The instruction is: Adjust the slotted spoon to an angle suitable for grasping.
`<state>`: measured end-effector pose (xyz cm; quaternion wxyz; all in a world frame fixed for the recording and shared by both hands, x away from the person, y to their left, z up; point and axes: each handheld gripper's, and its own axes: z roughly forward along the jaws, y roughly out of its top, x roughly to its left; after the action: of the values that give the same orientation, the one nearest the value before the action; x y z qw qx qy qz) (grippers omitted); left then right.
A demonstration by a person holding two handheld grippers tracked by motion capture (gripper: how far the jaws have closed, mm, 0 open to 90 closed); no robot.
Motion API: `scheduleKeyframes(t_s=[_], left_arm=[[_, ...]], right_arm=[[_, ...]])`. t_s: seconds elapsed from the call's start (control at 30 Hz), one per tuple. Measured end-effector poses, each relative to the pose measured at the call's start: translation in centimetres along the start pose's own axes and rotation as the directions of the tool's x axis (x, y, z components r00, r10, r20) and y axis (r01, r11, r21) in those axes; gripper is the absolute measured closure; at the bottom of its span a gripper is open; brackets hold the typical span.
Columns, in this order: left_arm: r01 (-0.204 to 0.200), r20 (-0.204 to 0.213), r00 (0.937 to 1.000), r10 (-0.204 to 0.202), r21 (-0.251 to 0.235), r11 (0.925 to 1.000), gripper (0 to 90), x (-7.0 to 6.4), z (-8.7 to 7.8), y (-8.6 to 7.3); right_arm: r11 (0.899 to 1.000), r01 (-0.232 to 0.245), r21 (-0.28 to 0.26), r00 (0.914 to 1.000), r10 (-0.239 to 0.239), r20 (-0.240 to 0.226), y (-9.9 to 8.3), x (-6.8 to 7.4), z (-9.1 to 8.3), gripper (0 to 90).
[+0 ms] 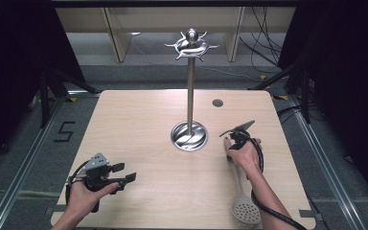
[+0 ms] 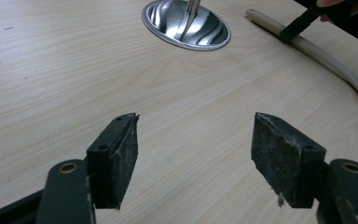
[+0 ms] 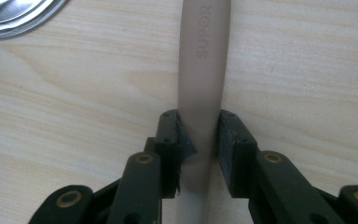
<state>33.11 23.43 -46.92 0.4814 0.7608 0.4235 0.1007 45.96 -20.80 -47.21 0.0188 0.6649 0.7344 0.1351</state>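
- The slotted spoon (image 1: 239,187) lies flat on the worktop (image 1: 139,129), right of the hanging stand (image 1: 189,115).
- The right gripper (image 3: 199,140) has its fingers clamped on the beige handle.
- It looks light, stiff and smooth, likely slippery; a grip nearer the perforated head might balance better.
- The left gripper (image 2: 193,158) hovers, fingers apart, empty.

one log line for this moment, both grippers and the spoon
left gripper: open, over bare table | right gripper: shut on slotted spoon handle | spoon: flat on table | utensil stand: hooks bare
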Motion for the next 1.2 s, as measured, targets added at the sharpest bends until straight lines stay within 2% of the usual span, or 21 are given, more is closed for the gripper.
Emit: scheduleKeyframes(t_s=[0.1, 0.13, 0.17, 0.23, 0.27, 0.3, 0.37, 0.5, 0.63, 0.7, 0.73, 0.77, 0.8, 0.87, 0.9, 0.93, 1.0, 1.03, 1.1, 1.17, 1.2], left_arm=[[-0.001, -0.001, 1.0, 0.001, -0.001, 1.0, 31.1, 0.0, 0.0, 0.0], [0.0, -0.001, 1.0, 0.0, -0.001, 1.0, 31.1, 0.0, 0.0, 0.0], [-0.001, -0.001, 1.0, 0.001, -0.001, 1.0, 31.1, 0.0, 0.0, 0.0], [0.0, -0.001, 1.0, 0.0, -0.001, 1.0, 31.1, 0.0, 0.0, 0.0], [0.0, -0.001, 1.0, 0.0, -0.002, 1.0, 31.1, 0.0, 0.0, 0.0], [0.0, -0.001, 1.0, 0.0, -0.002, 1.0, 31.1, 0.0, 0.0, 0.0], [0.0, -0.001, 1.0, 0.0, -0.002, 1.0, 31.1, 0.0, 0.0, 0.0], [0.001, -0.002, 1.0, -0.001, -0.003, 1.0, 31.1, 0.0, -0.1, 0.0], [0.001, -0.002, 1.0, -0.001, -0.002, 1.0, 31.1, 0.0, 0.0, 0.0], [0.001, -0.002, 1.0, -0.001, -0.001, 1.0, 31.1, 0.0, 0.0, 0.0], [0.0, -0.002, 1.0, 0.0, -0.001, 1.0, 31.2, 0.0, 0.0, 0.0], [0.0, -0.002, 1.0, 0.0, -0.002, 1.0, 31.2, 0.0, 0.0, 0.0], [0.001, -0.002, 1.0, -0.001, -0.002, 1.0, 31.1, 0.0, 0.0, 0.0], [0.0, -0.003, 1.0, 0.0, -0.002, 1.0, 31.1, 0.0, 0.0, 0.0], [0.001, -0.003, 1.0, -0.001, -0.003, 1.0, 31.1, 0.0, 0.0, 0.0], [0.002, -0.004, 1.0, -0.002, -0.003, 1.0, 31.1, 0.0, 0.0, 0.0], [0.002, -0.004, 1.0, -0.002, -0.002, 1.0, 31.1, 0.0, 0.0, -0.1], [0.002, -0.004, 1.0, -0.002, -0.002, 1.0, 31.2, 0.0, 0.0, -0.1], [0.002, -0.006, 1.0, -0.002, 0.0, 1.0, 31.2, -0.1, -0.1, 0.0], [0.002, -0.006, 1.0, -0.002, -0.001, 1.0, 31.2, -0.1, -0.1, 0.0], [0.002, -0.006, 1.0, -0.002, 0.0, 1.0, 31.2, -0.1, -0.1, -0.1]], right_arm=[[1.0, 0.013, -0.002, 0.9999, -0.013, -0.004, -0.1, 0.2, -0.3, 71.9], [0.999, 0.044, -0.018, 0.999, -0.044, -0.009, -0.1, 0.0, -0.4, 71.9], [0.999, 0.036, -0.017, 0.9993, -0.036, -0.007, -0.1, 0.1, -0.6, 71.9], [0.995, 0.093, -0.048, 0.9956, -0.094, -0.011, -0.1, -0.2, -0.7, 72.0], [0.997, 0.058, -0.044, 0.9982, -0.059, -0.013, -0.3, 0.1, -0.9, 72.0], [0.995, 0.086, -0.053, 0.9962, -0.086, -0.011, -0.3, -0.1, -1.2, 72.0], [0.993, 0.09, -0.079, 0.9954, -0.092, -0.026, -0.5, -0.1, -1.7, 72.1], [0.993, 0.063, -0.1, 0.9953, -0.07, -0.067, -1.1, -0.2, -2.9, 72.1], [0.985, 0.08, -0.151, 0.99, -0.096, -0.103, -1.9, -0.8, -4.1, 72.2], [0.975, 0.097, -0.202, 0.9872, -0.12, -0.105, -2.3, -1.1, -4.7, 72.2], [0.97, 0.125, -0.21, 0.9812, -0.152, -0.119, -2.6, -1.4, -5.0, 72.2], [0.968, 0.105, -0.227, 0.9819, -0.137, -0.131, -2.8, -1.3, -5.4, 72.2], [0.96, 0.126, -0.251, 0.9788, -0.162, -0.125, -3.1, -1.6, -5.7, 72.2], [0.954, 0.096, -0.285, 0.9767, -0.146, -0.157, -3.7, -1.6, -6.3, 72.2], [0.948, 0.09, -0.304, 0.98, -0.139, -0.142, -3.9, -1.6, -6.5, 72.2], [0.958, 0.054, -0.282, 0.9826, -0.102, -0.155, -4.2, -1.4, -7.1, 72.2], [0.943, 0.08, -0.322, 0.9747, -0.142, -0.173, -4.7, -1.8, -7.6, 72.2], [0.944, 0.056, -0.327, 0.973, -0.125, -0.194, -5.1, -1.7, -7.9, 72.2], [0.913, 0.114, -0.392, 0.963, -0.199, -0.182, -5.6, -2.4, -8.3, 72.2], [0.903, 0.083, -0.421, 0.9529, -0.196, -0.232, -6.3, -2.6, -8.8, 72.1], [0.882, 0.115, -0.458, 0.946, -0.238, -0.22, -6.5, -2.9, -8.8, 72.2]])
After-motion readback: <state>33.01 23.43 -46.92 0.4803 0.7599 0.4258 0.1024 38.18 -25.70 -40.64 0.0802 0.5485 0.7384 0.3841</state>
